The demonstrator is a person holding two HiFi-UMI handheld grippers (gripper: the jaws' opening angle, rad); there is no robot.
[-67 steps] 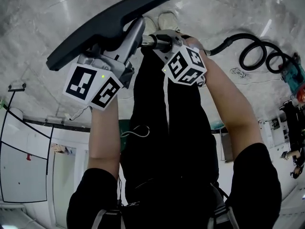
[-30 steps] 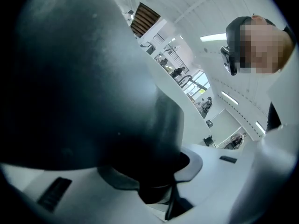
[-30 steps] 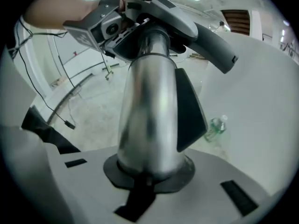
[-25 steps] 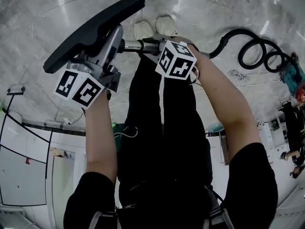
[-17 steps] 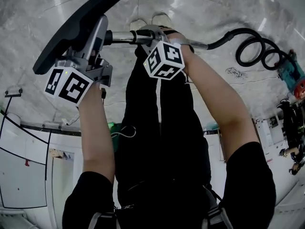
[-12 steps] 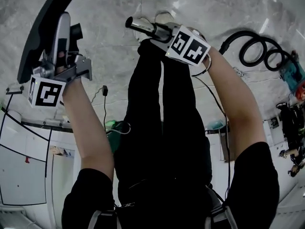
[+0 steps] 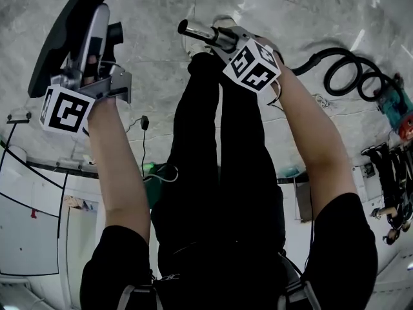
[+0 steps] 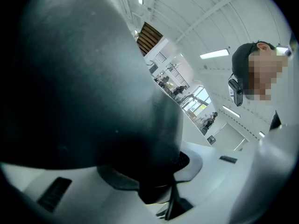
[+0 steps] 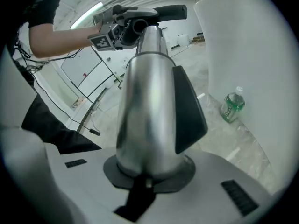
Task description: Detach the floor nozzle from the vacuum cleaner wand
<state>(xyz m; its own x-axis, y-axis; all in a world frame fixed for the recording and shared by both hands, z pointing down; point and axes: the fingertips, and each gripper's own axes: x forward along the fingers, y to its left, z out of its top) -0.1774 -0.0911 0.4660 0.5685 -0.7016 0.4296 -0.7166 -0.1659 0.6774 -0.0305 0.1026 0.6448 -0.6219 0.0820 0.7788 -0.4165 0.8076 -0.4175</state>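
A large, bright workshop-like hall: polished marble floor point(image 7: 290, 18), white partitions point(image 9: 252, 55), ceiling strip lights point(image 8: 215, 54), with a cable point(image 7: 142, 124) and drill point(image 7: 392, 102) lying about.

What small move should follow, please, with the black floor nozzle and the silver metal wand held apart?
Probably lower the left gripper to set the black floor nozzle on the grey floor: its socket is clear of the silver metal wand, which the right gripper grips, so detaching looks done.

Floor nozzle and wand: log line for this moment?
floor nozzle: off wand, apart | left gripper: shut on floor nozzle | right gripper: shut on wand
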